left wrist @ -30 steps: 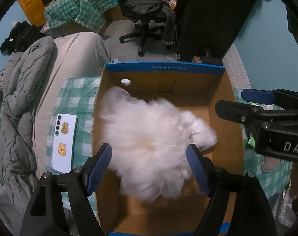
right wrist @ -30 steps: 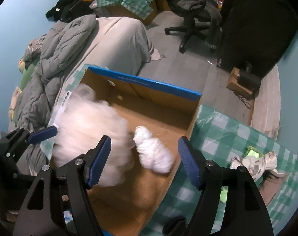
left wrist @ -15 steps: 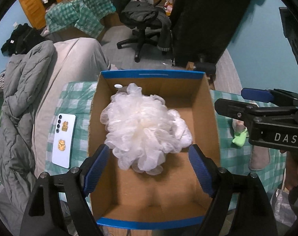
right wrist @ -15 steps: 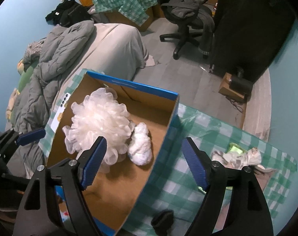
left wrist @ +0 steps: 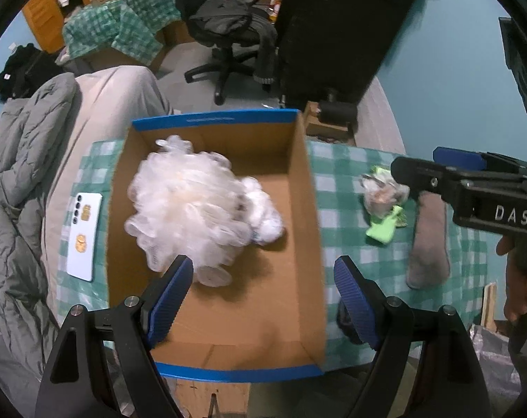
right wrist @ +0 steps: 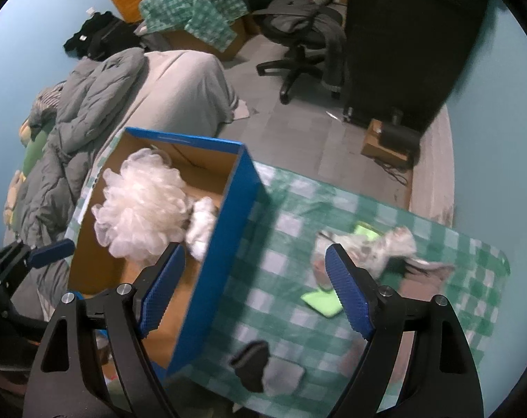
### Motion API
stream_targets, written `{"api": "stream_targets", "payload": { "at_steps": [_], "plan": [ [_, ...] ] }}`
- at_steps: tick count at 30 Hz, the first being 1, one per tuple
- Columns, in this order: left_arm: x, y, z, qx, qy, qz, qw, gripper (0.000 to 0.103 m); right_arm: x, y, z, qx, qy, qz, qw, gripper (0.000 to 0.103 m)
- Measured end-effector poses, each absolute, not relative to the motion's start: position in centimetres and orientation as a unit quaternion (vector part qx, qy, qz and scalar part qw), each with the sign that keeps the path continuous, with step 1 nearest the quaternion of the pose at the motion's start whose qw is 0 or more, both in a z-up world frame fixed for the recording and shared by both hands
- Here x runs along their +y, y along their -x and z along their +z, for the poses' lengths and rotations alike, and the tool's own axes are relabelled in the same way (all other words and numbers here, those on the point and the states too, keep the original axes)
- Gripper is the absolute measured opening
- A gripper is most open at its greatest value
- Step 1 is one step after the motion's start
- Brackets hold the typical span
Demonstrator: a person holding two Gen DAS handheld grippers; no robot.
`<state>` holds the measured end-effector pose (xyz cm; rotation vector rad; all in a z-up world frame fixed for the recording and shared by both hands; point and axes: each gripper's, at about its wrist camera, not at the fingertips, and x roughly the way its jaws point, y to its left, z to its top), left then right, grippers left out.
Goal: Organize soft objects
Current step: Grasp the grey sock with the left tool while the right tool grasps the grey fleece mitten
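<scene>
White bath pouf (left wrist: 190, 205) and a white cloth bundle (left wrist: 267, 223) sit in the cardboard box (left wrist: 308, 209). Left gripper (left wrist: 263, 299) wide open, empty. Right gripper (right wrist: 254, 289) opening, nothing between its jaws. Remaining soft items lie on the checked bench (right wrist: 281, 261): green cloth (right wrist: 321, 301), a pale crumpled bundle (right wrist: 385, 245). We take the bundle next (approach steep, grab its bulk, clear the box wall). Readable: "DAS" on the right gripper's body.

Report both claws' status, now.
Left claw: open, holding nothing.
Right claw: jaws opening, nothing between them.
</scene>
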<state>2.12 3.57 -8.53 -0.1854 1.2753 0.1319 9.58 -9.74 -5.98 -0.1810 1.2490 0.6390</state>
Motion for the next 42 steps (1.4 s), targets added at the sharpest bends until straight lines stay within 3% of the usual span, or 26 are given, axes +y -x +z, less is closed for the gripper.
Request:
{"api": "stream_targets", "payload": {
  "at_steps": [27, 42],
  "plan": [
    [-7.5, -3.0, -11.1, 0.63, 0.062, 0.001, 0.774, 0.085, -24.7, -10.0, -8.8, 0.61, 0.065, 0.204, 0.763, 0.084],
    [-10.7, -4.4, -14.5, 0.651, 0.056, -0.014, 0.757, 0.085, -30.0, -11.4, -15.5, 0.652, 0.048, 0.163, 0.739, 0.086]
  ]
}}
